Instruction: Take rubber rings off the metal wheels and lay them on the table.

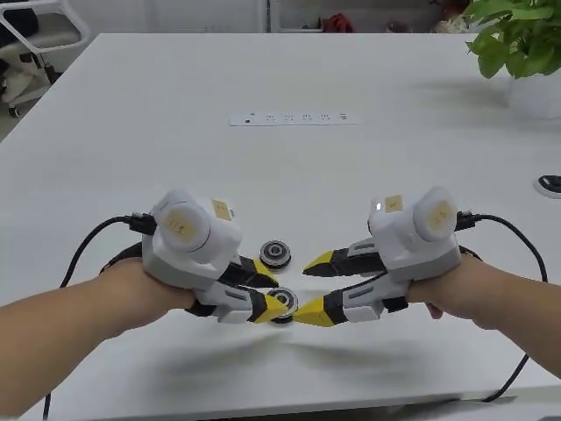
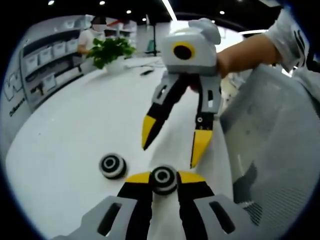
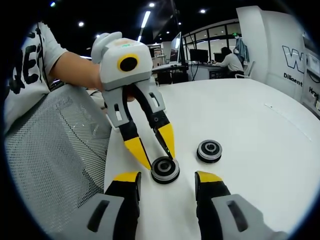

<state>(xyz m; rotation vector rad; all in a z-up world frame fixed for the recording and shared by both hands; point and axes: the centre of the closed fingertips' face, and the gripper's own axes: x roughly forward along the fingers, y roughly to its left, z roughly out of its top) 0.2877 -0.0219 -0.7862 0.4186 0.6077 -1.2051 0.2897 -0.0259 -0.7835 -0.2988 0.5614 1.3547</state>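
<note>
Left gripper [image 2: 163, 176] jaws pinch the wheel [image 3: 165, 169] across its rubber ring [image 3: 174, 175], right gripper [image 1: 313, 288] jaws wide nearby; the pinched ring may bind, or the wheel pop free.

The head view was bright and evenly lit. The white desk [image 1: 289, 79] read slightly washed out toward its far side, without hard glare. Soft, diffuse shadows lay along its near edge, consistent with overhead light. Focus was sharp. In the gripper views, ceiling spotlights [image 2: 129, 11] and a strip light [image 3: 146, 19] showed as small bright sources against a dark ceiling. Both gripper views carried strong fisheye bending; the shelving [image 2: 50, 65] curved at the edge. The left gripper view was the softer one: the metal wheel [image 2: 163, 179] between its own jaws was slightly smeared, and a blown-out patch sat upper right.
</note>
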